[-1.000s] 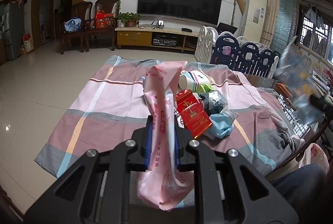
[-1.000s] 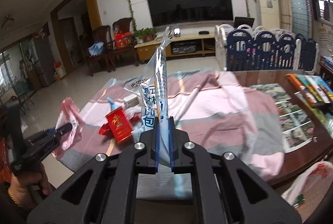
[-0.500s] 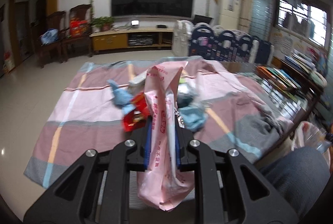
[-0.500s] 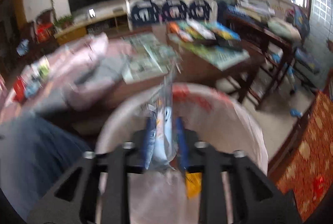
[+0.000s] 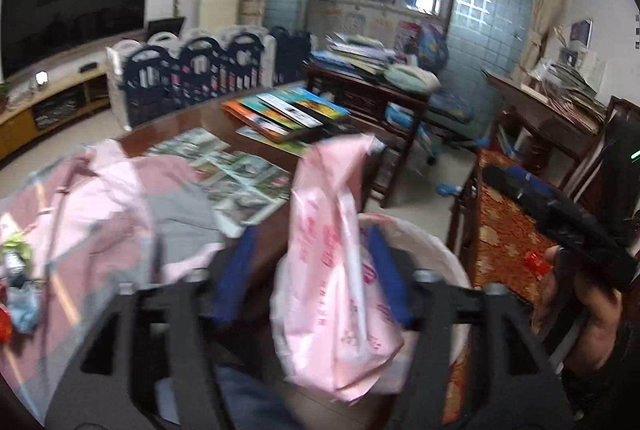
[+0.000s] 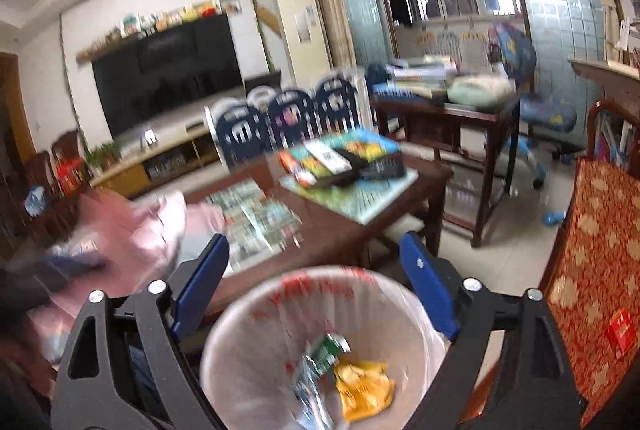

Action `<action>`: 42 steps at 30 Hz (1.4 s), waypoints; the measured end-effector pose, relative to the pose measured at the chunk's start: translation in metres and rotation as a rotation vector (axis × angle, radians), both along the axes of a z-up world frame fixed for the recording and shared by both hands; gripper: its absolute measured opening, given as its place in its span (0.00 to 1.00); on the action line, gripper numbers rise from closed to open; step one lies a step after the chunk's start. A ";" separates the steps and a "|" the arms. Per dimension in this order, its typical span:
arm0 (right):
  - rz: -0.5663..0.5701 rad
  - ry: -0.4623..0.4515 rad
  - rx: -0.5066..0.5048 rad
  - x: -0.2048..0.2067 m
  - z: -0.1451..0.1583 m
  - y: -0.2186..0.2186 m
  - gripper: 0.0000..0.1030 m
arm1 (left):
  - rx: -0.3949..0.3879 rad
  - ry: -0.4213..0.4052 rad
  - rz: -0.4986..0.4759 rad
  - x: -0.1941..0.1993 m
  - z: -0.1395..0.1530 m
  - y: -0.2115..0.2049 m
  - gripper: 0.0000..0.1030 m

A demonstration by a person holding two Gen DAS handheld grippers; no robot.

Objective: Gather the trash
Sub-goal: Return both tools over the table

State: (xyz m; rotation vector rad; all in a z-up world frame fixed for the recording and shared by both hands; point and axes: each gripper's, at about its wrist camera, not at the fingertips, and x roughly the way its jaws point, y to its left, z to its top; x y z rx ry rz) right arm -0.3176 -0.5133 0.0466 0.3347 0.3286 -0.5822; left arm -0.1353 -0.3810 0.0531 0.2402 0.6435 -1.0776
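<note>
The lined trash bin sits on the floor right under my right gripper, which is open and empty; a clear wrapper and a yellow wrapper lie inside. In the left wrist view my left gripper is open, its blue pads wide apart. The pink plastic bag hangs loose between them, over the bin's rim. The right gripper shows at the right of that view. More trash lies on the pink cloth at far left.
A wooden table with books and photo sheets stands behind the bin. A red patterned chair is at the right. A desk and blue chair stand further back. My knee is below the left gripper.
Both grippers swung right from the cloth to the bin. The right gripper opened and let the clear wrapper fall into the bin. The left gripper opened around the pink bag.
</note>
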 end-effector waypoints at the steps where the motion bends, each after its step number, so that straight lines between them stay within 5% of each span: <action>1: 0.004 -0.010 -0.013 0.004 0.010 0.004 0.88 | 0.049 0.012 0.012 -0.003 -0.009 -0.018 0.84; 3: 0.036 -0.004 -0.036 0.009 0.021 0.012 0.89 | 0.095 0.027 0.047 -0.002 -0.019 -0.028 0.84; 7: 0.126 0.042 -0.067 0.031 0.026 0.035 0.89 | 0.040 0.046 0.148 0.024 -0.013 0.017 0.90; 12: 0.289 0.096 -0.023 0.086 0.009 0.080 0.89 | -0.002 0.012 0.436 0.074 -0.002 0.134 0.93; 18: 0.536 0.112 -0.004 0.163 0.002 0.175 0.89 | 0.088 -0.112 0.775 0.117 -0.009 0.280 0.95; 23: 0.669 0.113 0.023 0.213 0.007 0.247 0.89 | 0.117 -0.102 0.958 0.135 -0.023 0.367 0.95; 29: 0.744 0.087 0.023 0.246 -0.011 0.297 0.89 | 0.092 -0.058 1.014 0.146 -0.044 0.406 0.95; 31: 0.715 0.148 0.001 0.254 -0.025 0.304 0.89 | 0.060 -0.080 0.996 0.141 -0.044 0.407 0.95; 42: 0.708 0.115 0.013 0.249 -0.026 0.292 0.92 | 0.102 -0.118 0.951 0.127 -0.047 0.386 0.95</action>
